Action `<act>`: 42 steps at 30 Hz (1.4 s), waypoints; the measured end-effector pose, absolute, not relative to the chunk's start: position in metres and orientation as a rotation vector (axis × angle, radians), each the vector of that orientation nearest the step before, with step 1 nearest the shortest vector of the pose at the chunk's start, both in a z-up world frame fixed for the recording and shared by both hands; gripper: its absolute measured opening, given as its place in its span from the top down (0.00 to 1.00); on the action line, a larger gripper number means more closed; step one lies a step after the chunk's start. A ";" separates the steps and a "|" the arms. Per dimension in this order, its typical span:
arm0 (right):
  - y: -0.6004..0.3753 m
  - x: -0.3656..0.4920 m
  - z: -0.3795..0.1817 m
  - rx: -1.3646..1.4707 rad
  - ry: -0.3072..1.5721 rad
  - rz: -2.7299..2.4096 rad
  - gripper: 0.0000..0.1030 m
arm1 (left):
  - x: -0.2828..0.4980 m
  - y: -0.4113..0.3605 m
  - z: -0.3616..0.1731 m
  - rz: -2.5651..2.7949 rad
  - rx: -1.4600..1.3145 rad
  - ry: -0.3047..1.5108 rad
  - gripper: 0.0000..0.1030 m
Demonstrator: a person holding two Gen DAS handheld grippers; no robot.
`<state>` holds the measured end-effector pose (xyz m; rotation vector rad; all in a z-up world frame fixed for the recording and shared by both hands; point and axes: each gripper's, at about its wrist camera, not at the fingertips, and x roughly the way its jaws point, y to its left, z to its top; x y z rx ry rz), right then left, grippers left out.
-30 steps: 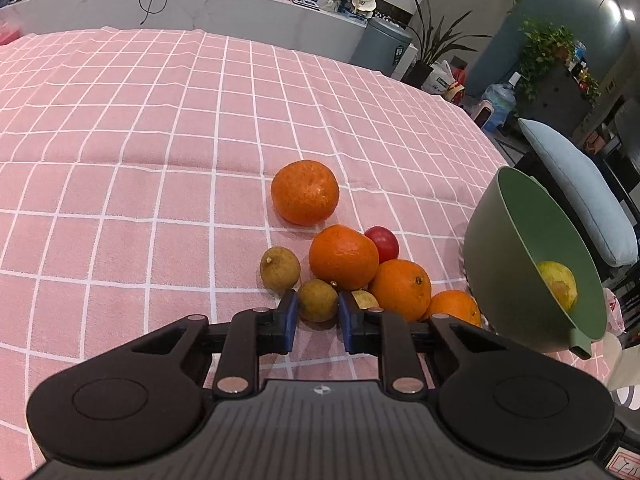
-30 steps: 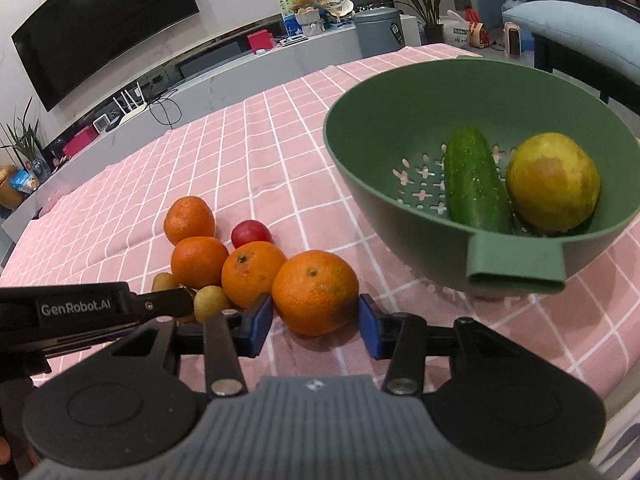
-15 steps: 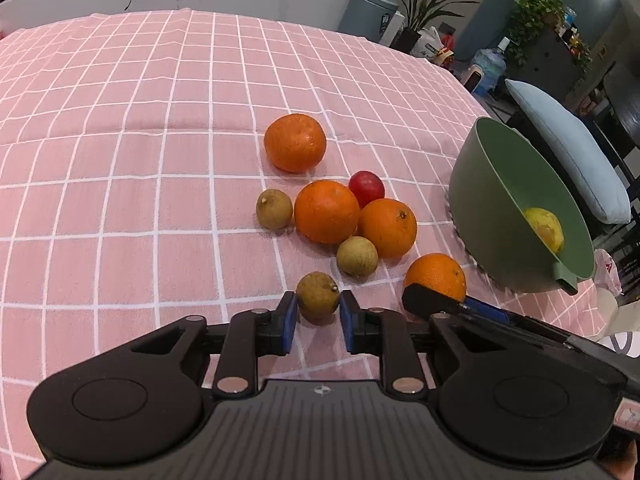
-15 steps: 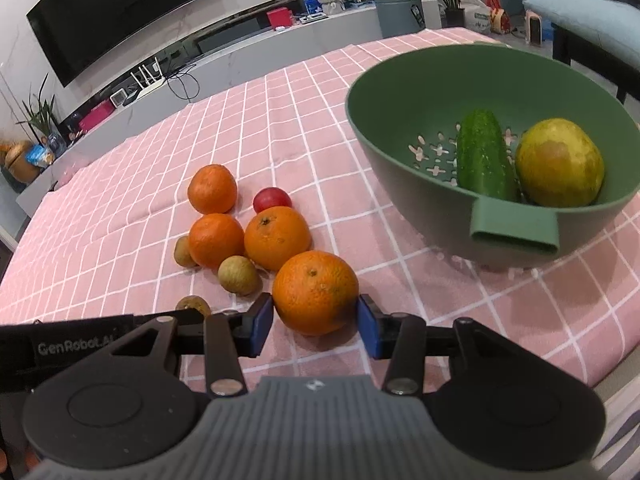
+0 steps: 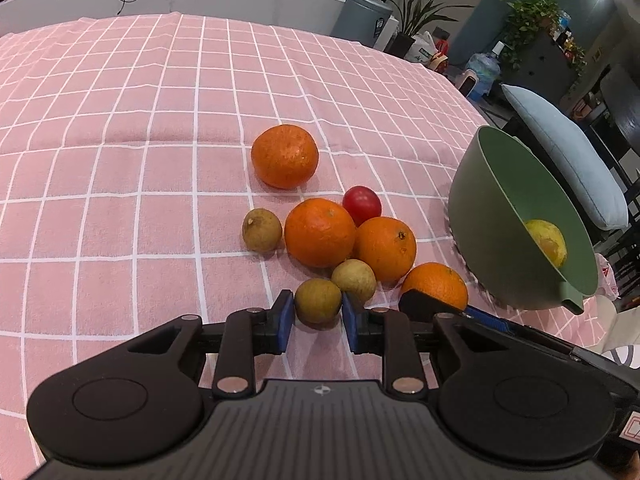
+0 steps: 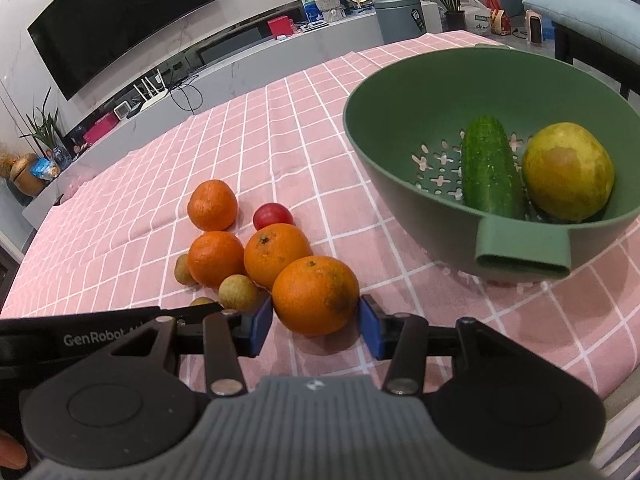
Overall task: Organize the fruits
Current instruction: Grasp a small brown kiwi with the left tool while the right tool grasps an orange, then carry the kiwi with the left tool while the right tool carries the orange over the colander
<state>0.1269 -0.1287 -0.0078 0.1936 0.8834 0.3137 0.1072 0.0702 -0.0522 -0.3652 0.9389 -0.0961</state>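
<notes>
A second ago the left tongs point(image 5: 317, 314) reached into the heap. Now they are drawn a little back, and the brown fruit point(image 5: 318, 300) clenched between their pads has come out of the heap with them. It is still just beside another brown fruit. The right tongs point(image 6: 316, 320) grip the same orange point(image 6: 316, 294) as before, at the near edge of the heap. I cannot tell if either fruit is already lifted off the desk point(image 5: 140, 160). I judge that both grasps are done and that the carry to the bowl point(image 6: 400, 80) comes next. The bowl stands to the right, near the heap.

The count:
- Four oranges, one of them in the right tongs.
- Three brown fruits, one of them in the left tongs.
- One red fruit point(image 5: 361, 204) behind the oranges.
- One bowl, which holds one cucumber point(image 6: 488, 168) and one yellow fruit point(image 6: 568, 172).

So eight fruits are still outside the bowl.
</notes>
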 end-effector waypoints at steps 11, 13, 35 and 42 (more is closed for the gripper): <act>-0.129 0.121 0.000 0.192 0.886 0.353 0.59 | 0.094 0.068 -0.040 -0.072 -0.364 0.883 0.72; -0.130 0.116 0.005 0.192 0.880 0.364 0.59 | 0.088 0.068 -0.033 -0.073 -0.370 0.857 0.72; -0.210 0.118 0.105 0.087 0.766 0.368 0.59 | 0.116 -0.011 0.048 -0.246 -0.285 0.720 0.72; -0.236 0.145 0.109 -0.049 0.827 0.351 0.59 | 0.147 -0.053 0.043 -0.306 -0.156 0.803 0.72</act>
